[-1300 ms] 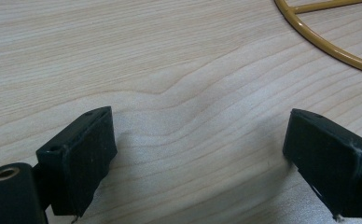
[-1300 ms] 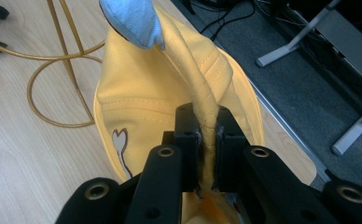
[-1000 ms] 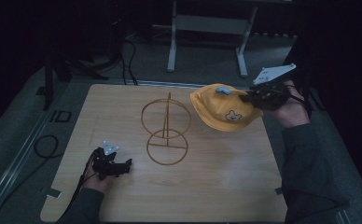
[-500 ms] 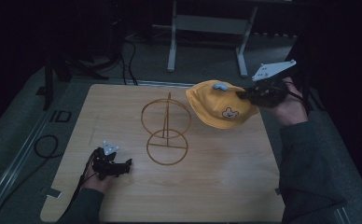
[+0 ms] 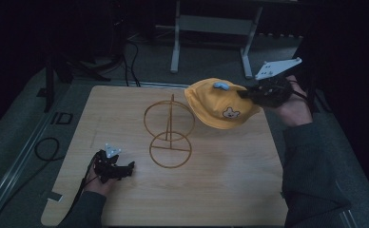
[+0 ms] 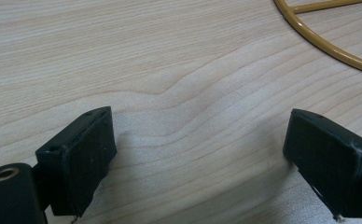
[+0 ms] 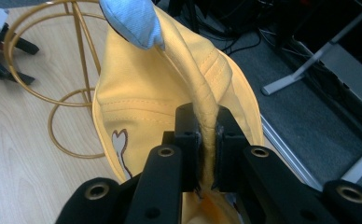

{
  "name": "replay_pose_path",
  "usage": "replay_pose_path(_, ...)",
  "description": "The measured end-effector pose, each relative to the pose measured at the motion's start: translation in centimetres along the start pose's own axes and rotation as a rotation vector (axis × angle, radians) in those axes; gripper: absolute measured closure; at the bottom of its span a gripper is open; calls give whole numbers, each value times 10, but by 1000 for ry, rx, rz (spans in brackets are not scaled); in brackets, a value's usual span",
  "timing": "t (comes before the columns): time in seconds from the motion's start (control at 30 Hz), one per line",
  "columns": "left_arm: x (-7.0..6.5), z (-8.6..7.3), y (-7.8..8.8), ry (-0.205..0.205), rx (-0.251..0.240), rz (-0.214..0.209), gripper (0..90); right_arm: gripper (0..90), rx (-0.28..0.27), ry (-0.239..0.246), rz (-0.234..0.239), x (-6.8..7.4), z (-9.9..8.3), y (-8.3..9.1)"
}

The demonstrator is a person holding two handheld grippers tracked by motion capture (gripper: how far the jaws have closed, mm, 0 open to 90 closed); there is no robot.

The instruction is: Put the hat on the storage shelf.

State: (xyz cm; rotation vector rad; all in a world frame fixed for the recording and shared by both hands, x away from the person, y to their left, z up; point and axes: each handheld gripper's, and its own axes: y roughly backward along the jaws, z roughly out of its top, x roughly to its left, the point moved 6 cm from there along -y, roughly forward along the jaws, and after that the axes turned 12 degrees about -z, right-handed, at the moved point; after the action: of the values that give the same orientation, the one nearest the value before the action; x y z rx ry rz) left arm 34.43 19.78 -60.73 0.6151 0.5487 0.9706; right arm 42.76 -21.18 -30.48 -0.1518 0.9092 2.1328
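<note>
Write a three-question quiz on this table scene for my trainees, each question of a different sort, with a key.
1. True or false: the right gripper is clamped on the yellow cap.
2. Which best describes the left gripper? A. holding the cap B. open above bare wood C. shut on the stand
3. Fill in: the cap is held in the air beside the gold wire ____.

Key: 1 true; 2 B; 3 stand.
</note>
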Motion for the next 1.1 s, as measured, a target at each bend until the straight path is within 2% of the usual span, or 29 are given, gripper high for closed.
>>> replay_pose_path(0.53,0,0,0,0,0,0,94,827,-38,15,33,7,16,4)
replay_pose_path(1.1,0,0,0,-4,3,-1,94,826,-85,48,95,30,44,-6)
